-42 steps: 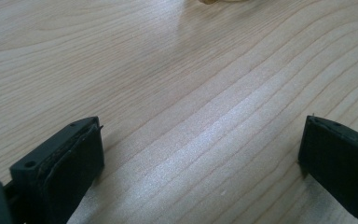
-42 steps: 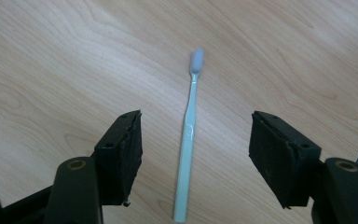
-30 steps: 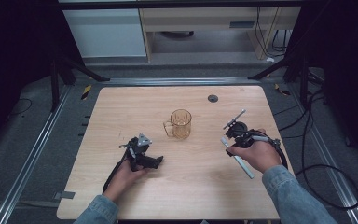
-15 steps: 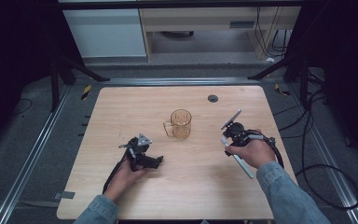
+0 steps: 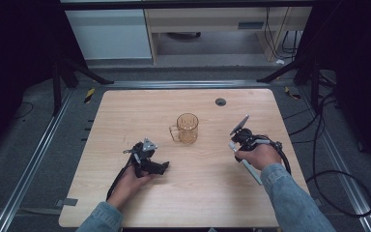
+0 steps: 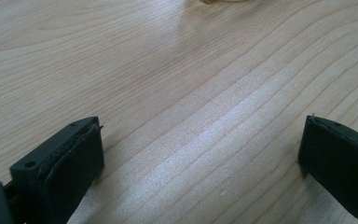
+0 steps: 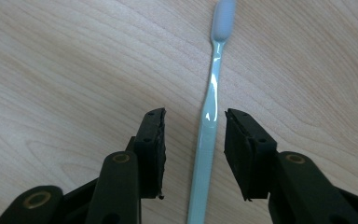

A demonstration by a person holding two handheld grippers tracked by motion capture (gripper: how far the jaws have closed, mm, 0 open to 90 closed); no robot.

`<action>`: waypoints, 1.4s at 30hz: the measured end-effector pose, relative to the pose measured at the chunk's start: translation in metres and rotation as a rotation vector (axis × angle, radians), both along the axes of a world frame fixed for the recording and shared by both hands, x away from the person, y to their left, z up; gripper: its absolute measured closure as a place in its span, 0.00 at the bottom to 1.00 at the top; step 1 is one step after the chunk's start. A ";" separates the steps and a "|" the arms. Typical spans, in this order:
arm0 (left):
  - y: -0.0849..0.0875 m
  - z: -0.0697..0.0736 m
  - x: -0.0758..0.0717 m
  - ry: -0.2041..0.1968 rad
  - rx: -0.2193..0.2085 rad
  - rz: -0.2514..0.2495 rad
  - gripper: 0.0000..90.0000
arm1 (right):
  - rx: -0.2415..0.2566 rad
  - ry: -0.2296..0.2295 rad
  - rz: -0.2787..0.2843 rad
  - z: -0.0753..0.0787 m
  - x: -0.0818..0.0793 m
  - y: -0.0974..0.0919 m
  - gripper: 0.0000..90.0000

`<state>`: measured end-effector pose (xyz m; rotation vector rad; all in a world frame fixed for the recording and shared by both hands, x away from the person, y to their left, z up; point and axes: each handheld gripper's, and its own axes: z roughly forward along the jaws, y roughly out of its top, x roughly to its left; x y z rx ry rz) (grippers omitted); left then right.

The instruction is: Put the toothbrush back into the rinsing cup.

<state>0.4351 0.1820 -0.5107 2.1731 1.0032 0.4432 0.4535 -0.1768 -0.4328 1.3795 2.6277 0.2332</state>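
Toothbrush point(image 7: 208, 126) lies flat on the tabletop point(image 5: 125, 116), its handle between the right claw point(image 7: 194, 140), whose jaws have just been narrowing but aren't yet pinching. Closing off-centre could flick the slim handle away. Left claw point(image 6: 200, 154) rests spread, holding nothing.

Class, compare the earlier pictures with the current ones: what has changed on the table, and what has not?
The right tongs have come down over the toothbrush, their jaws closing around its handle, pads not yet pressing. The left tongs, open, and the amber mug stayed put.
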 end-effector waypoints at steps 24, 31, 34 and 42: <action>0.000 0.000 0.000 0.000 0.000 0.001 0.00 | -0.003 0.084 -0.080 -0.029 0.024 -0.005 0.78; 0.000 0.000 0.000 -0.002 0.003 -0.001 0.00 | -0.002 0.103 -0.084 -0.032 0.027 -0.007 0.80; 0.000 0.000 0.000 -0.003 0.003 -0.001 0.00 | 0.004 0.107 -0.090 -0.032 0.028 -0.008 0.80; 0.000 0.000 0.000 -0.003 0.003 -0.001 0.00 | 0.015 0.123 -0.094 -0.033 0.029 -0.007 0.81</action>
